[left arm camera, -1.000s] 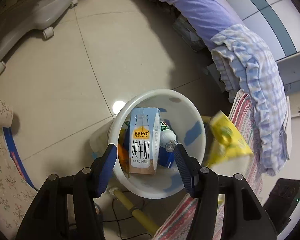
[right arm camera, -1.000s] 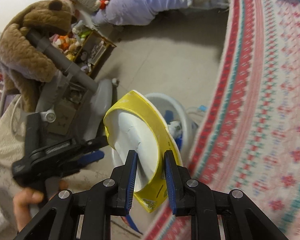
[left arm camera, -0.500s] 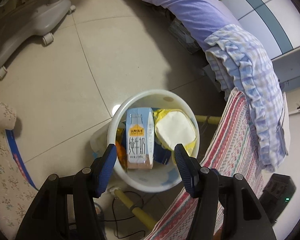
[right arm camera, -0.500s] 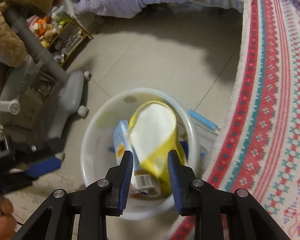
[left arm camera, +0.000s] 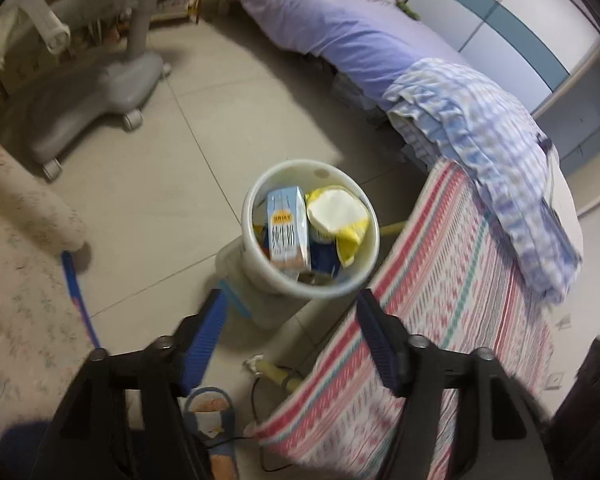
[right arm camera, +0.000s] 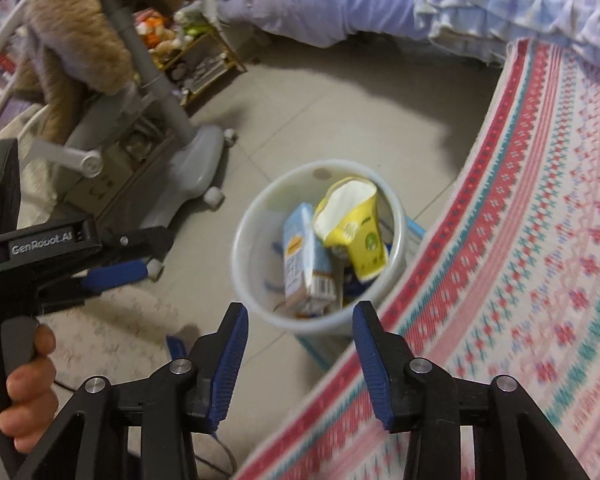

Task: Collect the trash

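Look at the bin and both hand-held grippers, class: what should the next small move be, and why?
Probably draw the right hand-held gripper away to look for more trash. Its jaws are opening with nothing between them, and the yellow cup already sits inside the white bin beside the blue milk carton. The left hand-held gripper is empty too, so either could take the next piece.

Bin [left arm camera: 260,276] open above; patterned cloth edge [left arm camera: 400,280] crowds right, bare floor [left arm camera: 160,184] left.
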`<act>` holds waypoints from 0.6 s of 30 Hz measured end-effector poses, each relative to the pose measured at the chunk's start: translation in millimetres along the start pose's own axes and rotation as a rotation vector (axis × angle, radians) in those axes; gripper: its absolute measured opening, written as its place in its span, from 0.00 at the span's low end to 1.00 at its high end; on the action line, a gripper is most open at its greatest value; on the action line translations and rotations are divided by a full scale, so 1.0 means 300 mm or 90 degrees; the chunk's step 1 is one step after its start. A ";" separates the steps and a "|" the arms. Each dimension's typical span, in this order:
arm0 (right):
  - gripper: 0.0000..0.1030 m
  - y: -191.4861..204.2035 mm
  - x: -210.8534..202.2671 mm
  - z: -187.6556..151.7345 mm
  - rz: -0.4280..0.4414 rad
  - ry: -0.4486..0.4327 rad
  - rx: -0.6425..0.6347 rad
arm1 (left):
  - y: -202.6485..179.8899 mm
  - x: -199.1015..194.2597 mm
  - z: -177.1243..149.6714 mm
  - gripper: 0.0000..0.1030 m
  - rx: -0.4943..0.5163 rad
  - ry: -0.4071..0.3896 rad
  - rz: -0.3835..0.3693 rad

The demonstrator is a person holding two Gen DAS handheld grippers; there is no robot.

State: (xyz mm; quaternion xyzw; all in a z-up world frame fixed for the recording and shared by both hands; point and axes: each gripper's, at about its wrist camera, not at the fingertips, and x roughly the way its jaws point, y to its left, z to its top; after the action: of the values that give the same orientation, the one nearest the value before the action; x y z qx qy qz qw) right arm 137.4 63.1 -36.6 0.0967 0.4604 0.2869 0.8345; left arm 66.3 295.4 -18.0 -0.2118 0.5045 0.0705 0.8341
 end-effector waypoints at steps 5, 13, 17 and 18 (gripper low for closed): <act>0.55 0.038 -0.186 -0.124 0.024 -0.032 -0.031 | -0.033 -0.123 -0.226 0.74 0.033 -0.046 0.033; 0.66 0.107 -0.369 -0.305 0.018 -0.093 -0.106 | -0.195 -0.269 -0.449 0.76 0.148 -0.132 0.094; 0.77 0.089 -0.445 -0.377 -0.020 -0.136 -0.133 | -0.258 -0.321 -0.493 0.83 0.174 -0.179 0.125; 0.78 0.081 -0.450 -0.385 -0.025 -0.141 -0.133 | -0.273 -0.333 -0.507 0.83 0.179 -0.189 0.130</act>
State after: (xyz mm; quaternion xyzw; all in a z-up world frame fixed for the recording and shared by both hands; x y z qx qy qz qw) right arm -22.8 -5.6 5.7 0.0316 0.3351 0.3047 0.8910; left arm -78.1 166.8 31.2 -0.0285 0.3997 0.1144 0.9090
